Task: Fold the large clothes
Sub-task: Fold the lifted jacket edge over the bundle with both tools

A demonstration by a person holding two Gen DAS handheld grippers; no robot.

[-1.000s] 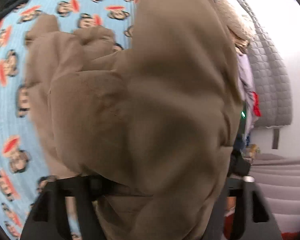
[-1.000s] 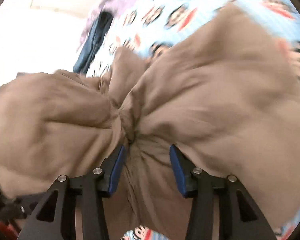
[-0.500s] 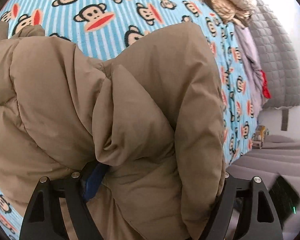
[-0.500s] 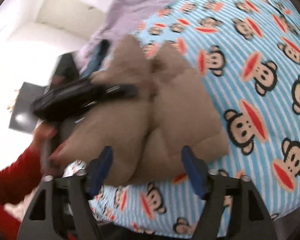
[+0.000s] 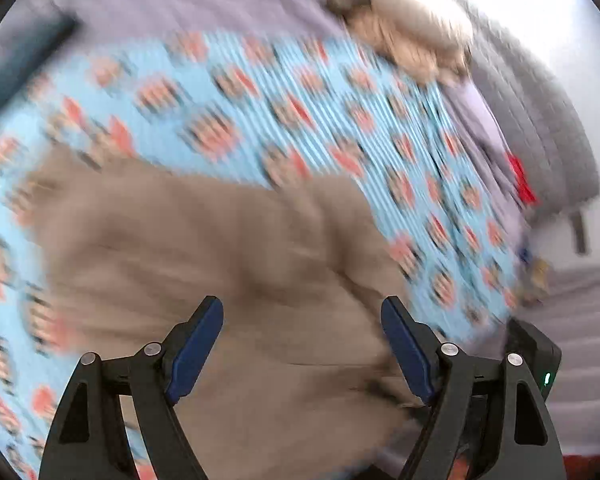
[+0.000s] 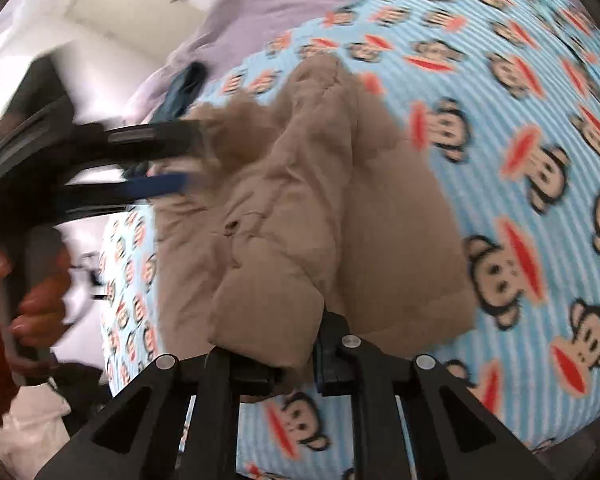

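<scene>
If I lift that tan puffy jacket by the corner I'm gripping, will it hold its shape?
Probably not: the tan jacket lies in soft quilted bulges, so it should sag and unfold. It looks light for its bulk. The right gripper, pinching one thick fold, may slip.

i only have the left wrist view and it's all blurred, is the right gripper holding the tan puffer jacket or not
Observer: Yes. In the right wrist view the right gripper is shut on a puffy fold at the near edge of the tan puffer jacket.
Operator: and my left one, is it touching the jacket
Observer: From the right wrist view the left gripper is at the jacket's far-left edge with its jaws apart; contact cannot be told through the blur.
Operator: what's the jacket lying on
Observer: The blue striped monkey-print sheet, bunched up rather than flat.
</scene>
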